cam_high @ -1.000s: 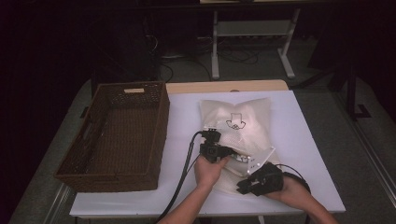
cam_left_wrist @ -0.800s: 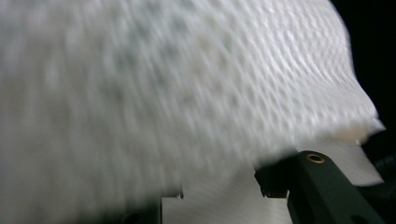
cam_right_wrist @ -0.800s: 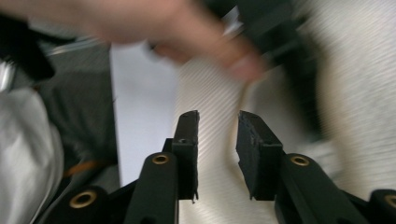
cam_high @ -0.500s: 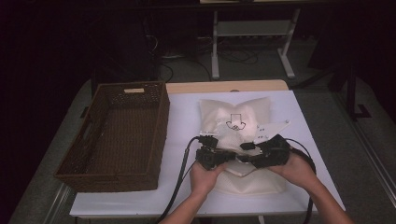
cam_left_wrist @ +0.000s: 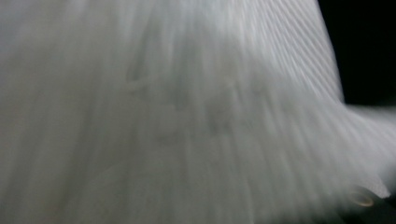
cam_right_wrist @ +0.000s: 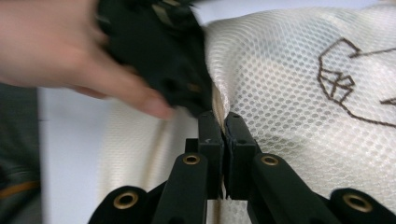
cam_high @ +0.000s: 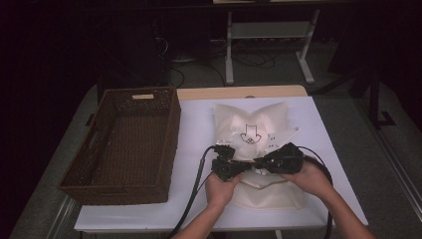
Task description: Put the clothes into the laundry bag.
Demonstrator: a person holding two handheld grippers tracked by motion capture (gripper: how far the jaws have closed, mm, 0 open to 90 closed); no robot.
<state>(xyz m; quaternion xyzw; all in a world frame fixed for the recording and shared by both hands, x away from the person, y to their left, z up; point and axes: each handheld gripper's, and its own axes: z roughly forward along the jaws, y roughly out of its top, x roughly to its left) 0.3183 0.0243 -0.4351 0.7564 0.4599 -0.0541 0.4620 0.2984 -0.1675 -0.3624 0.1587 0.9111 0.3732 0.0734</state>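
On the white table, just right of the brown wicker basket, lay a cream mesh bag printed with a dark arrow mark, its near half folded up toward the middle. Both hands had met over that fold. The right gripper had just been closing, and its fingers were pressed together on a raised ridge of the mesh, a thin pleat of fabric pinched between them. The left gripper had been closing too; from its own camera I saw mesh blurred right up against the lens, so I judged its fingers nipped the same fold, close beside the right pair. Holding the cloth at two neighbouring points seemed meant to keep the soft, floppy bag from sagging or unfolding while it was handled. The basket stood with its mouth upward and nothing in it, well placed beside the bag, probably so the folded bag could be lifted across and dropped in.
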